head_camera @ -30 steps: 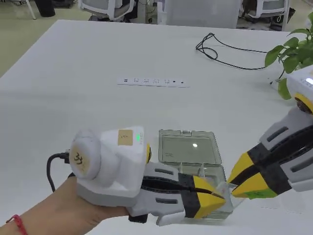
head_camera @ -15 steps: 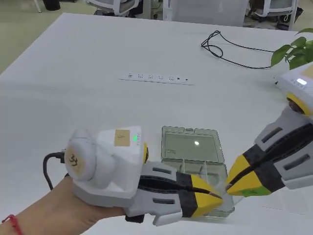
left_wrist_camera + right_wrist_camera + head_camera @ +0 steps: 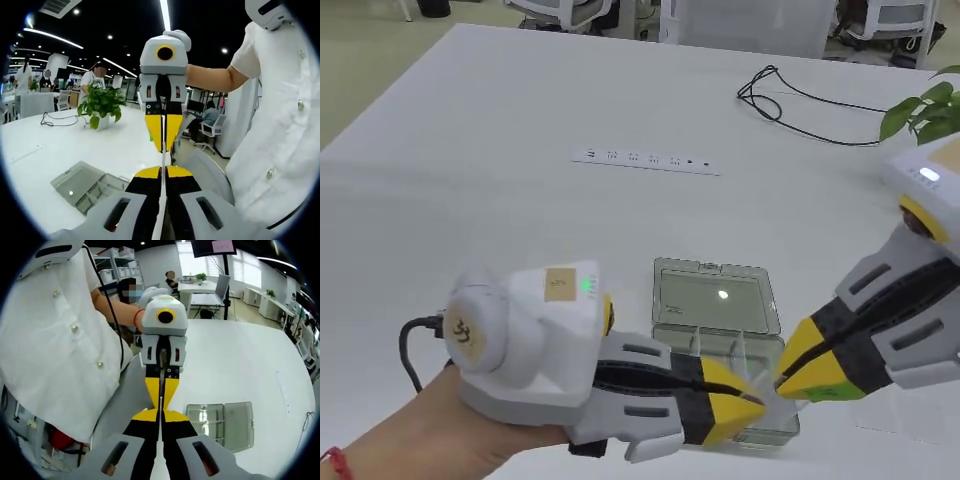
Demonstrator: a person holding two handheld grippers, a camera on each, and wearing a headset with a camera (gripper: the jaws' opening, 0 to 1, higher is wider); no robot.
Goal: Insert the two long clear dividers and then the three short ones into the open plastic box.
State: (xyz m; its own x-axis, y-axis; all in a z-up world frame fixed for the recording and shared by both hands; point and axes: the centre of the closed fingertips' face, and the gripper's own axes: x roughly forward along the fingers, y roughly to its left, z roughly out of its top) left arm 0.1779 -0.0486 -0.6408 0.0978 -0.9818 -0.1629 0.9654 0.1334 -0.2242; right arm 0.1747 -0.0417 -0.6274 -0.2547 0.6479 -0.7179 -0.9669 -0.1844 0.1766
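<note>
The left gripper point(image 3: 748, 405) and right gripper point(image 3: 783, 378) meet tip to tip over the near end of the open box point(image 3: 665, 338) on the white surface point(image 3: 520, 200); each pair of jaws looks clenched on one end of a thin clear divider point(image 3: 770, 392); a couple of clear strips point(image 3: 701, 340) seem to stand inside the box, number unclear; I judge the task partway, this piece not yet seated.

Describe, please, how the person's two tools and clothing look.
The left tool and right tool have white housings and grey-and-black jaws with yellow tips. A black cable leaves the left one, which carries a tan label and green light. The person wears a white buttoned shirt and red wristband.
</note>
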